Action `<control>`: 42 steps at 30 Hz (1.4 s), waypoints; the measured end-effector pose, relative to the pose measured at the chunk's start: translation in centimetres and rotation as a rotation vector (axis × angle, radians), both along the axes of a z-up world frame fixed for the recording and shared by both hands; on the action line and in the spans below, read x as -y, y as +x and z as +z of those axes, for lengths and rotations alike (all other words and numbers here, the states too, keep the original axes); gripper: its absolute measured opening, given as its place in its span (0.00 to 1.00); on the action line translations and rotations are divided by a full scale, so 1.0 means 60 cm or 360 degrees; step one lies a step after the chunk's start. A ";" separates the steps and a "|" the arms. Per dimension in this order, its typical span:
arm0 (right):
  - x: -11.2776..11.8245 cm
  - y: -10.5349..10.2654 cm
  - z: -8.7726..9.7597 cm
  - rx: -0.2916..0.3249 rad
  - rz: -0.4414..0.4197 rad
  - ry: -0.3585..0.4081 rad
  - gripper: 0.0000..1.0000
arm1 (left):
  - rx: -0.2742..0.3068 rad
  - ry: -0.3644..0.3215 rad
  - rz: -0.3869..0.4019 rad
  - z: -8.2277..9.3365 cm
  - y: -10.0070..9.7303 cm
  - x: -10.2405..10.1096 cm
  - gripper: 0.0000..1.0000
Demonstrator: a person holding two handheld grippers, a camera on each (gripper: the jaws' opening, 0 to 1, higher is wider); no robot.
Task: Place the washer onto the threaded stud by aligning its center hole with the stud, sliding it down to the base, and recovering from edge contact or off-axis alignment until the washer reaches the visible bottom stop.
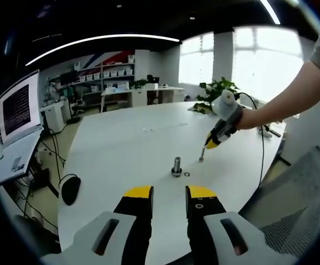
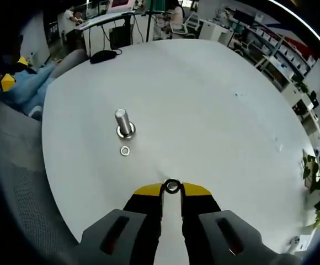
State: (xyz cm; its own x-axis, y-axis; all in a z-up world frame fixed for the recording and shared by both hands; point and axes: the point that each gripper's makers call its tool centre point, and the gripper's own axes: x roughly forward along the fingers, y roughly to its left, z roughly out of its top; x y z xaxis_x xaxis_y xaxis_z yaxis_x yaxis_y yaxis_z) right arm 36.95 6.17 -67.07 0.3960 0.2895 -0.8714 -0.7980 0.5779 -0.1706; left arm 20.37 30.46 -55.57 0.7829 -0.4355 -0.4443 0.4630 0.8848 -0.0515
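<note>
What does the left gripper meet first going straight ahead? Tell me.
Probably the threaded stud, standing upright on the white table in line with the left gripper. A loose washer lies just right of it. Depth is unclear.

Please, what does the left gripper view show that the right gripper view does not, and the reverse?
Left gripper view: an open laptop at the table's edge, and a person's arm bringing the right gripper near the stud. Right gripper view: the held washer, pinched flat at that gripper's tips. Both: the white table, the upright stud, and a loose washer lying beside its base.
</note>
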 end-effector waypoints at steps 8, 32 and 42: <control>-0.001 0.005 -0.006 -0.0014 0.0010 0.0000 0.14 | 0.0001 0.0003 -0.0005 0.000 0.000 0.001 0.21; -0.002 0.013 -0.025 -0.0072 0.0029 -0.0049 0.14 | -0.0006 0.0004 0.0010 0.000 -0.002 -0.005 0.21; -0.003 0.012 -0.029 -0.0069 0.0039 -0.0062 0.14 | -0.0009 0.0005 0.0010 0.000 -0.001 -0.006 0.21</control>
State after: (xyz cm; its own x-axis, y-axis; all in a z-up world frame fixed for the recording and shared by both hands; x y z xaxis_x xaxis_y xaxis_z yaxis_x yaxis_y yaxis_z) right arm 37.65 6.37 -68.79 0.3510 0.2644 -0.8983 -0.8191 0.5515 -0.1577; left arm 20.29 30.83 -55.59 0.7828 -0.4293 -0.4503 0.4573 0.8878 -0.0515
